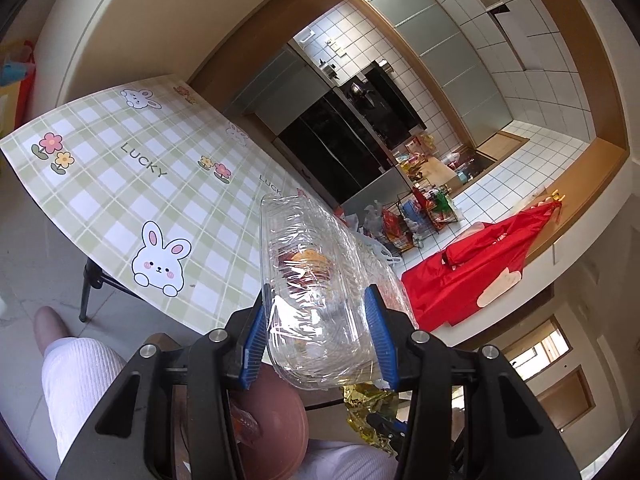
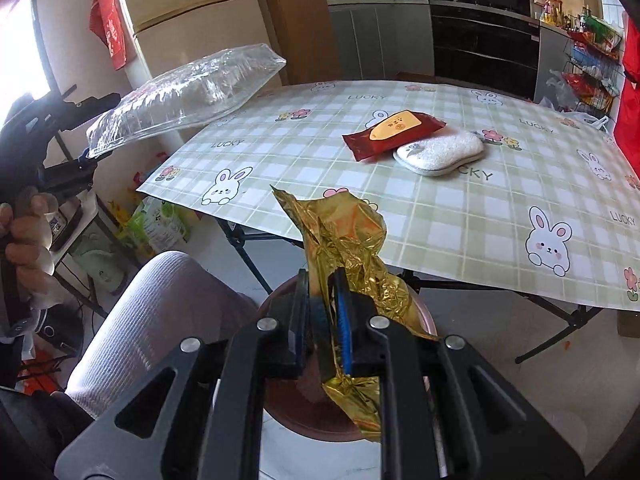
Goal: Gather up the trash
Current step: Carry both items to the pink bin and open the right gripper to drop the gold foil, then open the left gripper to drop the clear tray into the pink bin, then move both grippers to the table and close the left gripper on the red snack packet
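Note:
My left gripper (image 1: 318, 340) is shut on a clear plastic food box (image 1: 316, 280) wrapped in film, its blue pads pressing on both sides. From the right wrist view that box (image 2: 184, 92) hangs in the air at the upper left, off the table's corner. My right gripper (image 2: 322, 292) is shut on a crumpled gold foil wrapper (image 2: 344, 248), which stands up between its fingers. Right under it sits a round brown bin (image 2: 296, 412). In the left wrist view the bin (image 1: 276, 412) and the gold wrapper (image 1: 368, 400) lie below the held box.
The table (image 2: 440, 216) has a green checked cloth with rabbits. On it lie a red packet (image 2: 394, 132) and a white pad (image 2: 440, 152). A person's leg in white trousers (image 2: 160, 300) is left of the bin. Kitchen racks (image 2: 592, 60) stand behind.

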